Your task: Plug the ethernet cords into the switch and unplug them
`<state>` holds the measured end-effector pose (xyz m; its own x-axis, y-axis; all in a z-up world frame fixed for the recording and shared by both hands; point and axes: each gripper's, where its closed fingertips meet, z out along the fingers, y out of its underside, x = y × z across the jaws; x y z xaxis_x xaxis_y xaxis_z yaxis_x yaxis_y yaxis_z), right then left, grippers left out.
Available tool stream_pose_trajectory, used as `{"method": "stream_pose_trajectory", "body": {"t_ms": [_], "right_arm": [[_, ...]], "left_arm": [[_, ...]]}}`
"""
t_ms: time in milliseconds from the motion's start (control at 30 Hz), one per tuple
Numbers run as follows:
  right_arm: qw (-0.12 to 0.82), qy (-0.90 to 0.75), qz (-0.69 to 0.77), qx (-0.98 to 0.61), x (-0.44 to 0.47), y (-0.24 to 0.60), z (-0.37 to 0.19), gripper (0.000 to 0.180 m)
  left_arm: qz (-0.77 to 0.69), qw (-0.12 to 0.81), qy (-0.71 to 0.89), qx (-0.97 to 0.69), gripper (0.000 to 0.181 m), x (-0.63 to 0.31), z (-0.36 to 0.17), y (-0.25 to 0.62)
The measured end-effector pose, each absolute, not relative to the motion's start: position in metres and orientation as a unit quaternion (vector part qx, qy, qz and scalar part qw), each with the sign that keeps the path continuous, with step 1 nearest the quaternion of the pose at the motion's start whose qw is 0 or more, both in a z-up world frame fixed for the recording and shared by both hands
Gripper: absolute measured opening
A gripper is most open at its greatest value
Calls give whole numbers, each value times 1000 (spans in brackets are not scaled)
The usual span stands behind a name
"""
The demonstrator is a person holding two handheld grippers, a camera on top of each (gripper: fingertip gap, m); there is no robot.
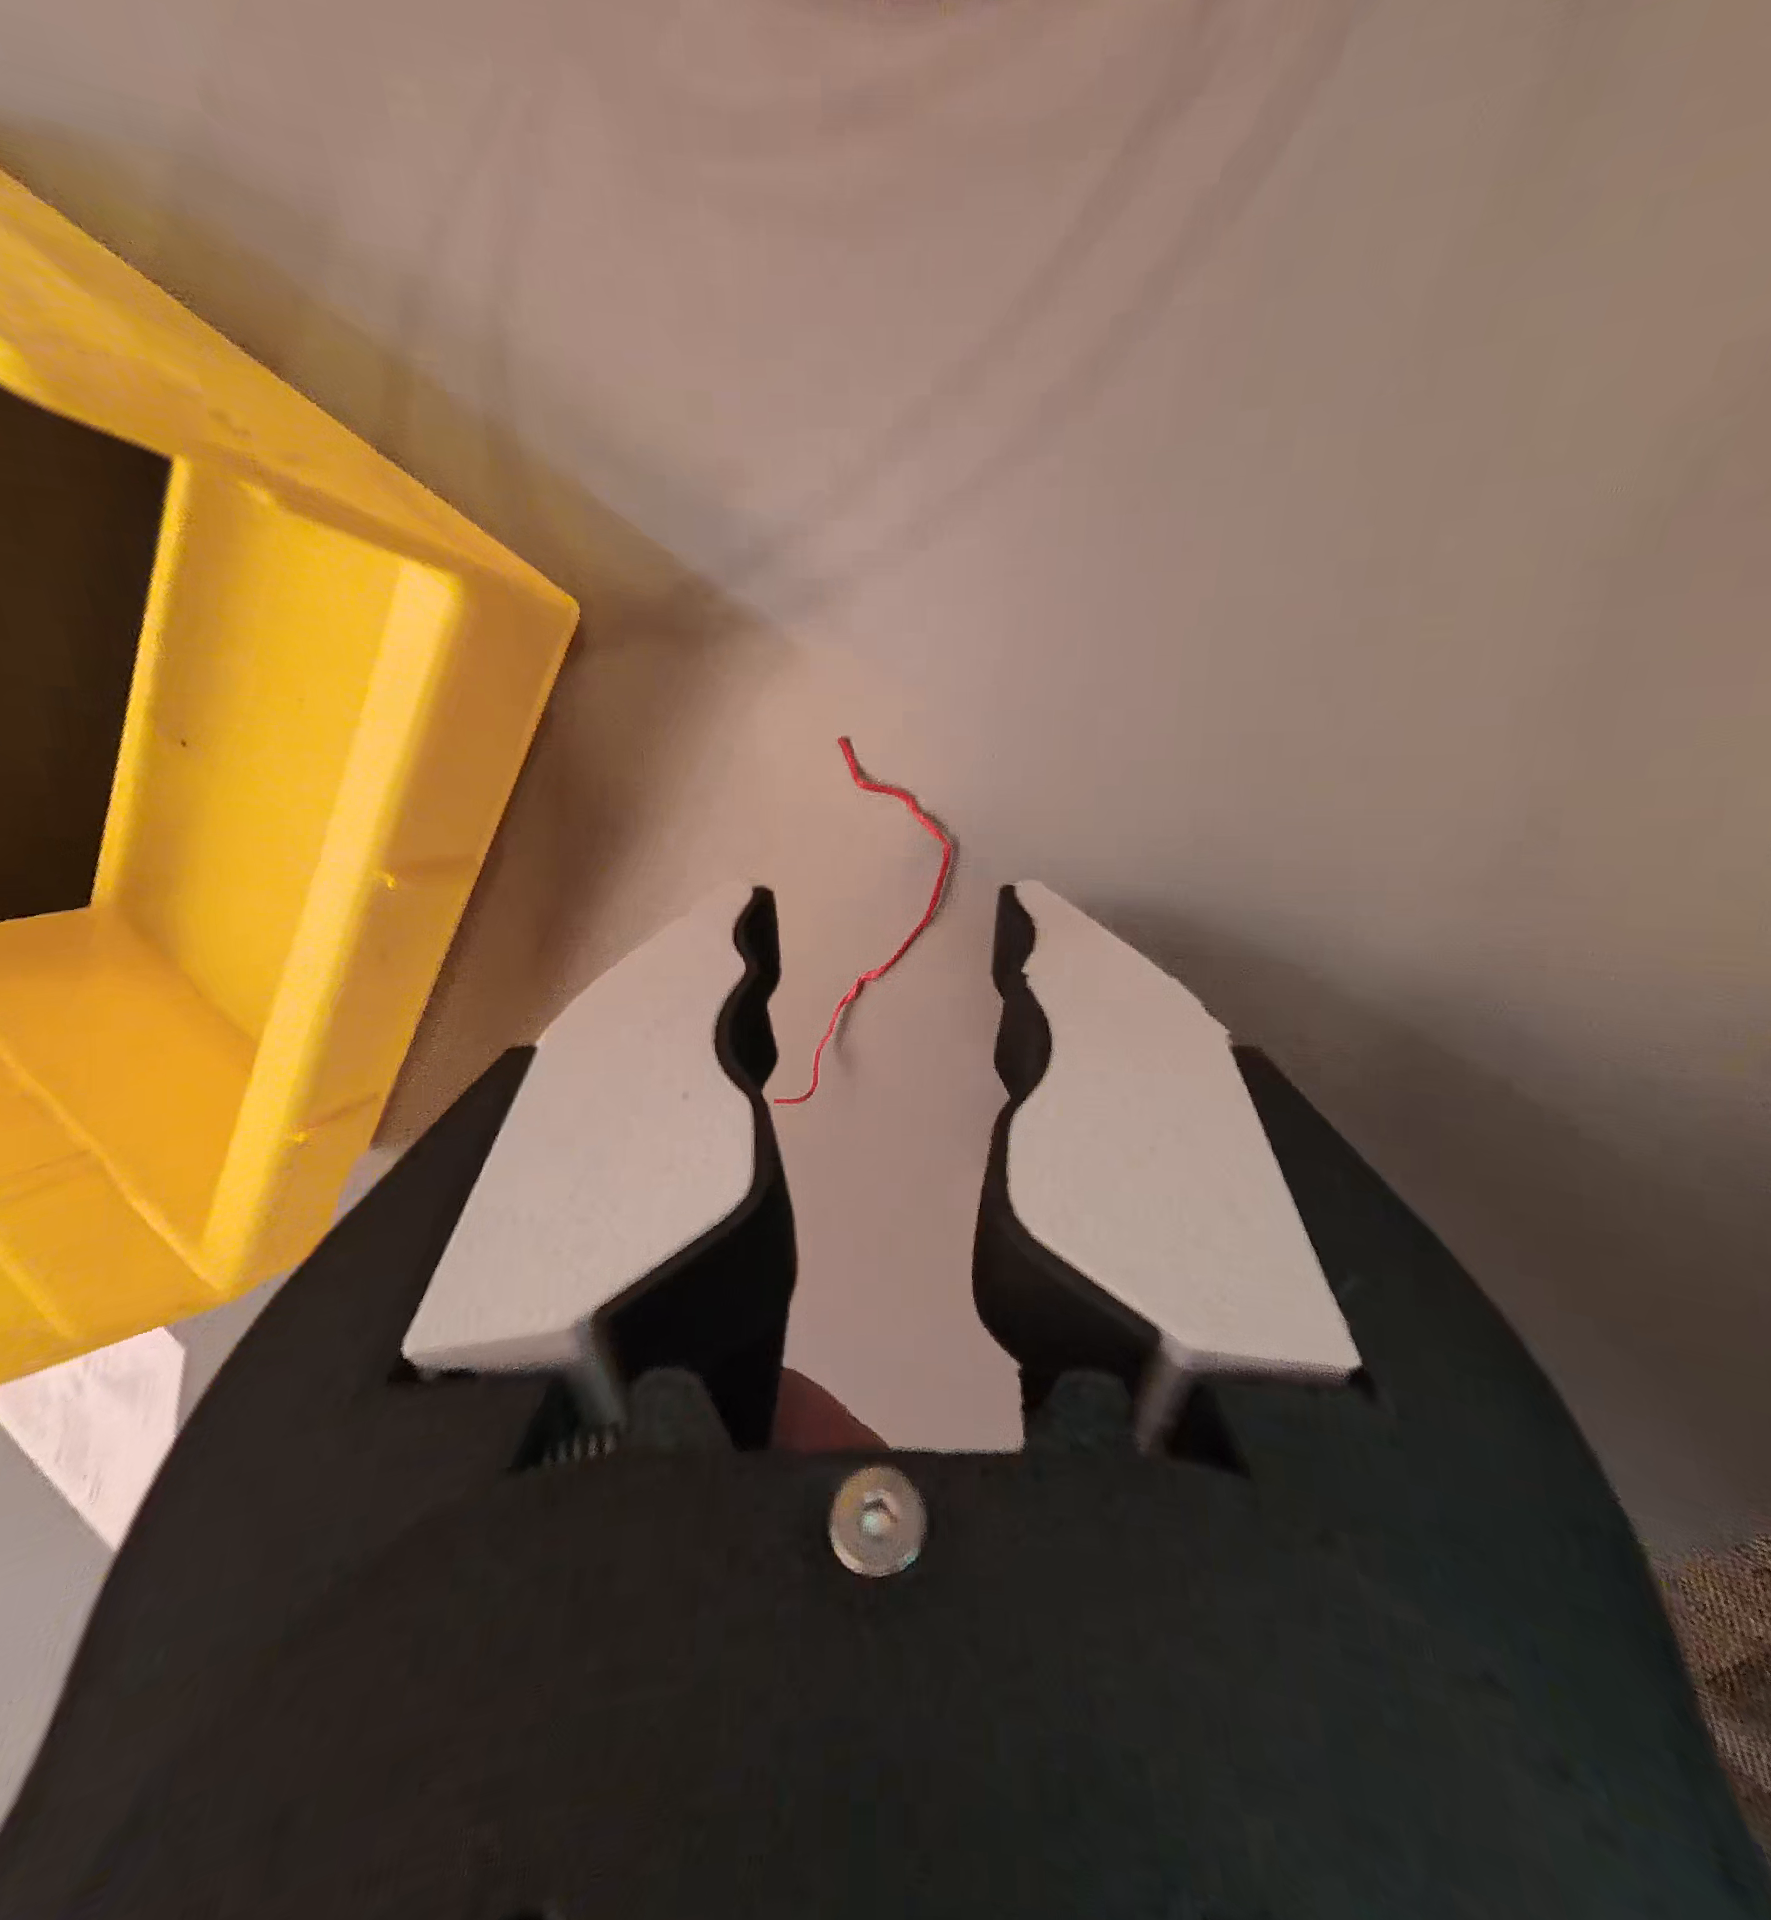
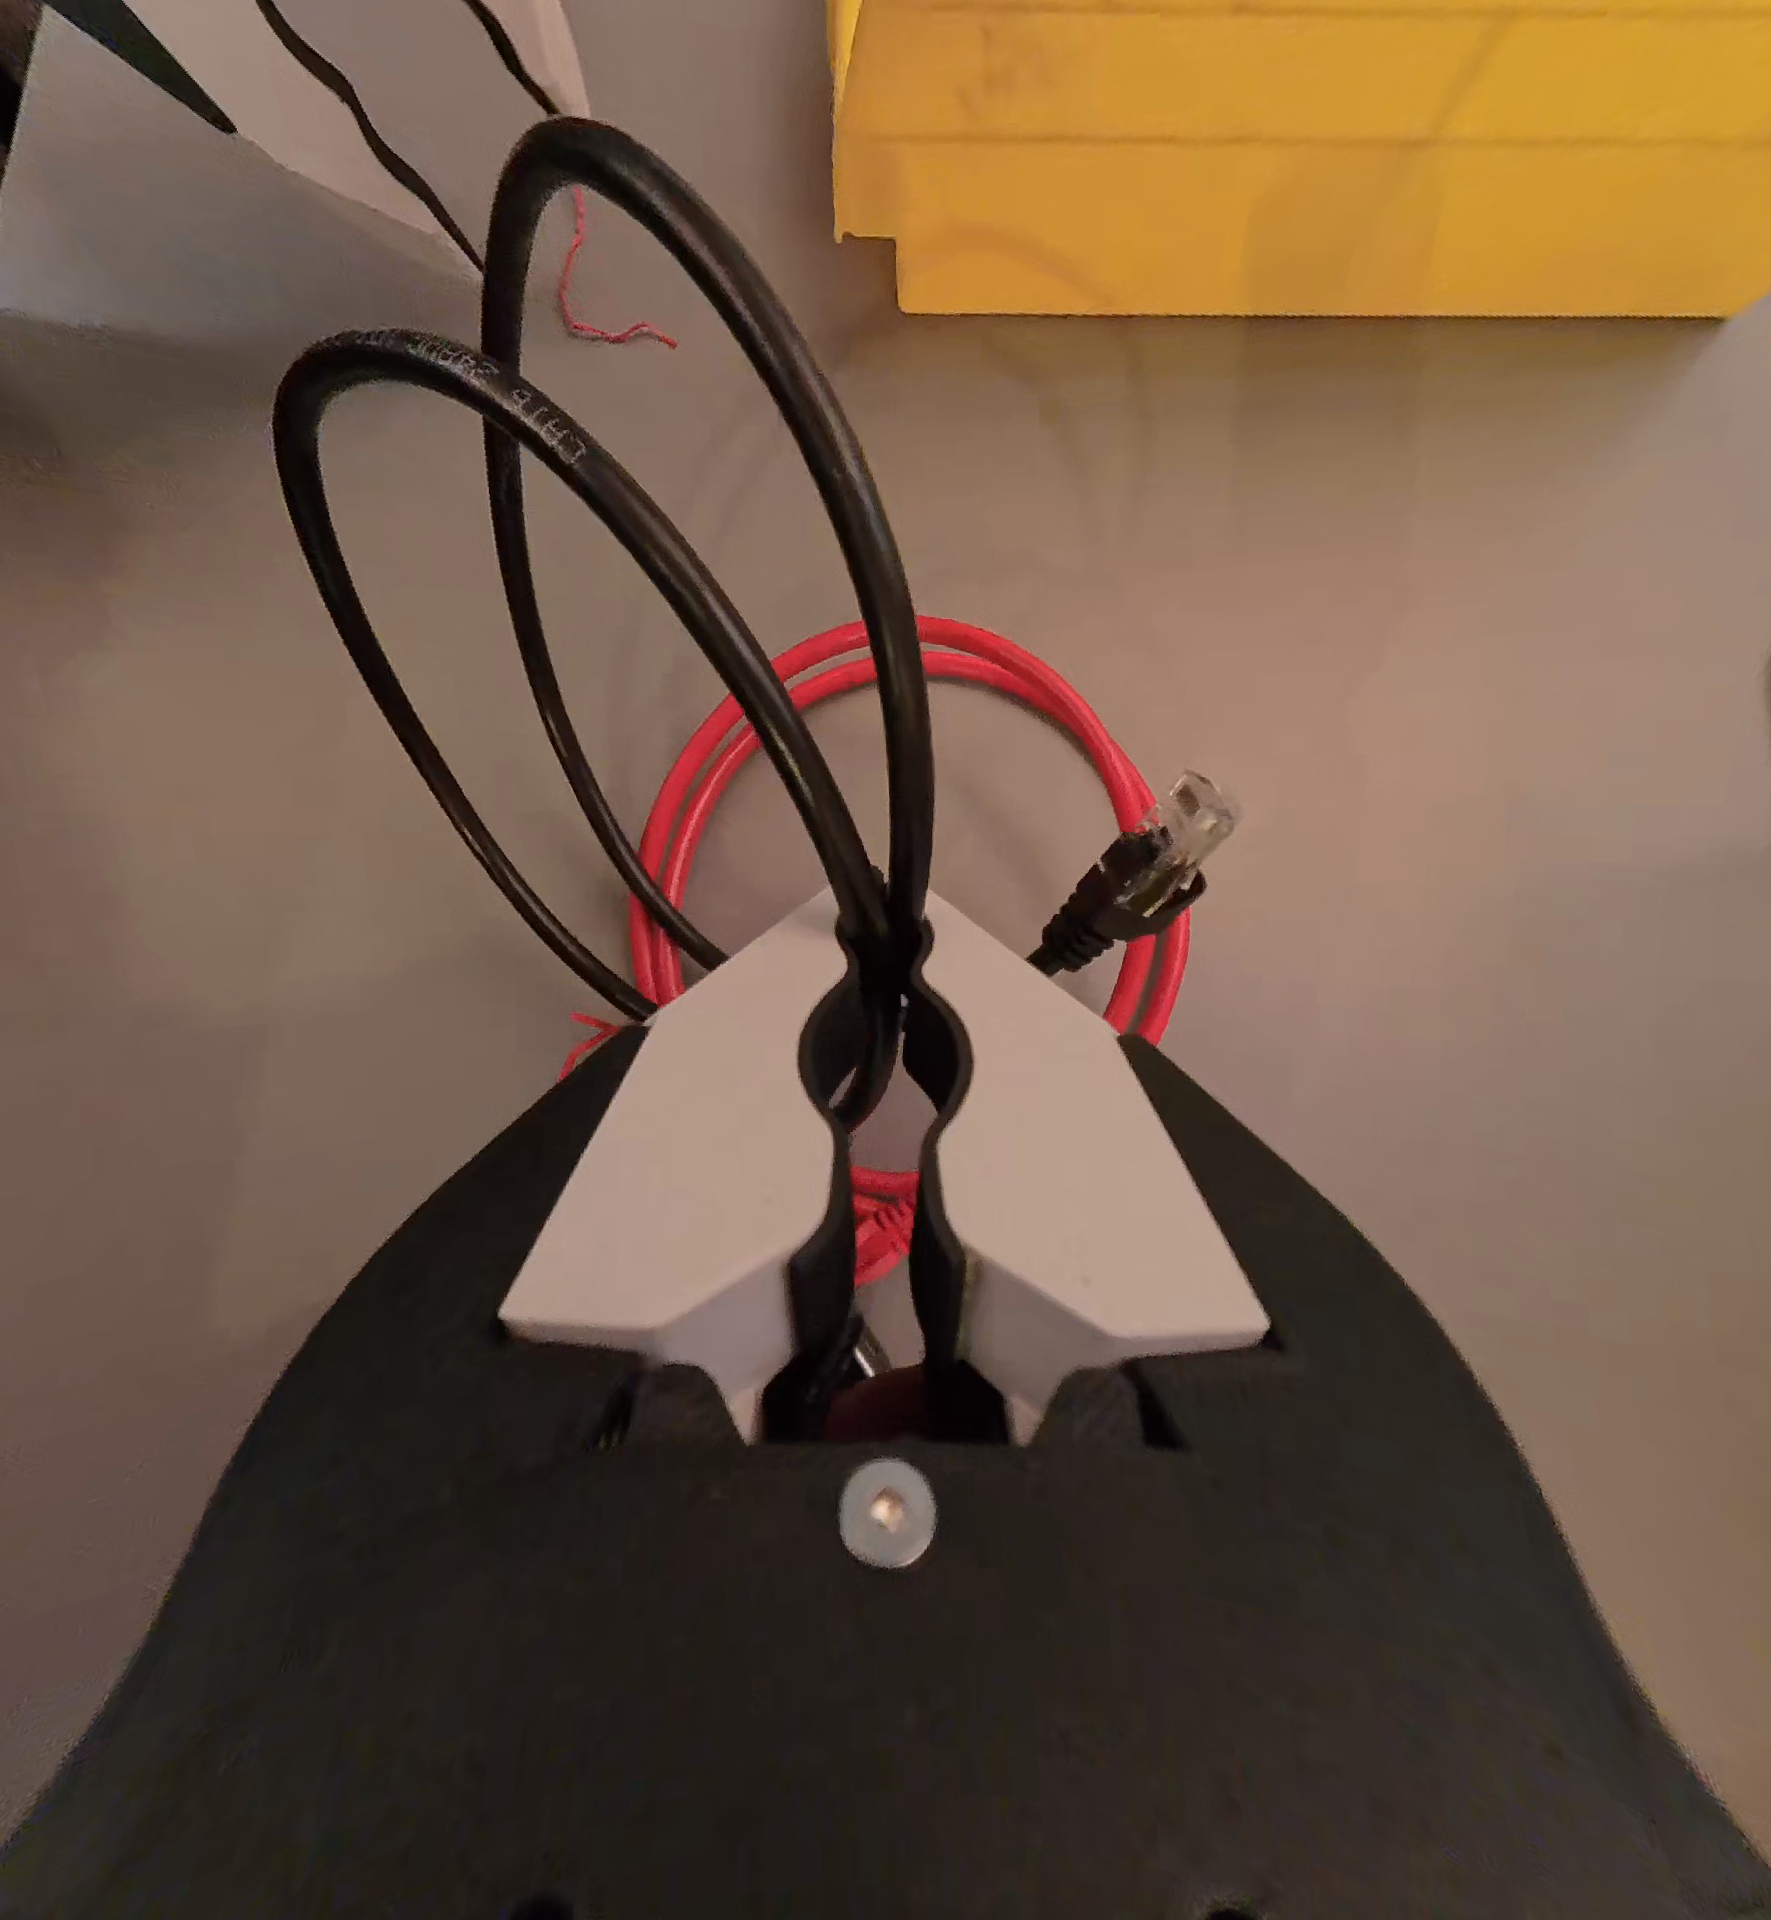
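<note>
Barely begun: the right gripper pinches a looped black ethernet cord, its plug free beside the tips. Left gripper hangs parted, empty; no switch shows.

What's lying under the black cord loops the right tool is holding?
Under the black cord, clamped in the right tool, a coiled red cord lies on the grey table. The tool's body covers the coil's near part, so its connectors can't be seen.

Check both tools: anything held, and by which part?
Right tool is shut on the black ethernet cord, pinching its bundled loops at the fingertips, away from the plug. Left tool is open and holds nothing.
</note>
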<state>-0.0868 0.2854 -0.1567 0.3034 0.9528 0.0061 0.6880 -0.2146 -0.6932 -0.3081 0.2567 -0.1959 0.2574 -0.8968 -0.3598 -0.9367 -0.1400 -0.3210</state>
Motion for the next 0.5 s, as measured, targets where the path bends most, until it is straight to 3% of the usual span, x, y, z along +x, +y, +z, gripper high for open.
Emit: {"method": "stream_pose_trajectory", "body": {"t_ms": [200,333,500], "right_arm": [[312,-539,203,-755,-93,294,-164,0],[321,-536,198,-755,-95,299,-164,1],[331,-532,192,-756,-94,304,-161,4]], "left_arm": [[65,202,624,-752,26,-330,-217,262],[26,205,618,-759,10,-325,-221,265],[-66,207,583,-783,5,-320,-224,265]]}}
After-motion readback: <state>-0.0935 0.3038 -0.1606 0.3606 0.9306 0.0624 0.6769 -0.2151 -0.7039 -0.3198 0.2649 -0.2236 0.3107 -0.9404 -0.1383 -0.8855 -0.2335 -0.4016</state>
